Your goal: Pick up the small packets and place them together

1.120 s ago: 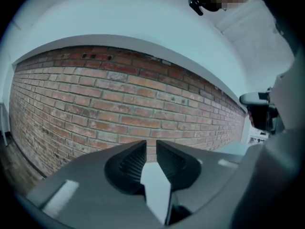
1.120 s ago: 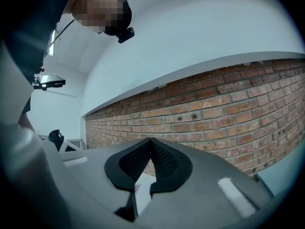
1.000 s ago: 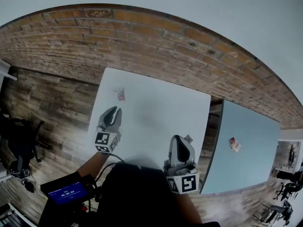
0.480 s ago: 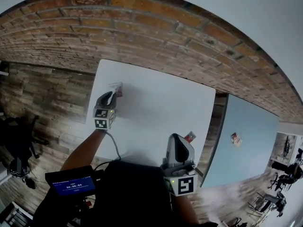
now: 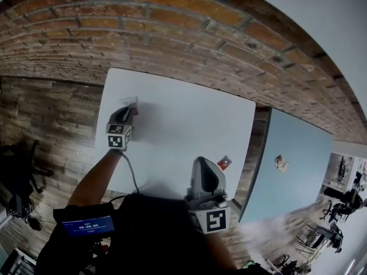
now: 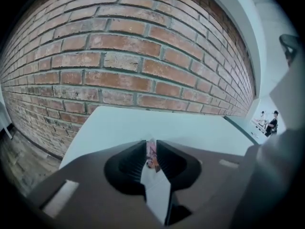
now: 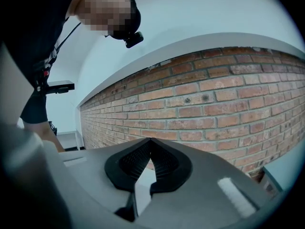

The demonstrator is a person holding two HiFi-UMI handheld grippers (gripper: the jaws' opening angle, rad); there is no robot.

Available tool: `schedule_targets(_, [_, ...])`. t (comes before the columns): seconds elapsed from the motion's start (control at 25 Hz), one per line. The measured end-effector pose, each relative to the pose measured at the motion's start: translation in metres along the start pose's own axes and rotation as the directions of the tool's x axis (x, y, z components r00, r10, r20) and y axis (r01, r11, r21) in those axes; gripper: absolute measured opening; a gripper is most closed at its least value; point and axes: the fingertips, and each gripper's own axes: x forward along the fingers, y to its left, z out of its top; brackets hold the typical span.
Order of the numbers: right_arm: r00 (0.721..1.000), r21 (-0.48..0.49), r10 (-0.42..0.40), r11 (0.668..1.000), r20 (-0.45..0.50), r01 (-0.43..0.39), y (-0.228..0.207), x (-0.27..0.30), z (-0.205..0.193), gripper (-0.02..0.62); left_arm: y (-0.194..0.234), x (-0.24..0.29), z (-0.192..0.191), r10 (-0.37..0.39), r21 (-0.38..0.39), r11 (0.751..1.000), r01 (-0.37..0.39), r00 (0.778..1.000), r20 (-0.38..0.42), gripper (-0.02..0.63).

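Office or studio workspace, marked by exposed red-brick wall (image 5: pixel 172 39) under white plaster, wood-plank floor (image 5: pixel 51 113), white tabletop (image 5: pixel 189 125) with far edge near the brick, pale blue tabletop (image 5: pixel 298 153) beside its right edge, black swivel chairs (image 5: pixel 23 176) at the floor's margins.

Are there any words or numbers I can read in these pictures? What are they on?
Nothing reads clearly.
Blue screen: white digits, too blurred.
Held packet: coloured print, too small.
Black-and-white cube: only a square pattern, no letters.
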Motion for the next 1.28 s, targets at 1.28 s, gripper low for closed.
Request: schedule_targets(1.28, [0.981, -0.023, 0.07, 0.997, -0.18, -0.075, 0.018, 0.074, -0.109, 0.002, -0.051, 0.002, -0.044, -0.06, 0.164, 0.982, 0.097, 0.975, -0.214, 0.041])
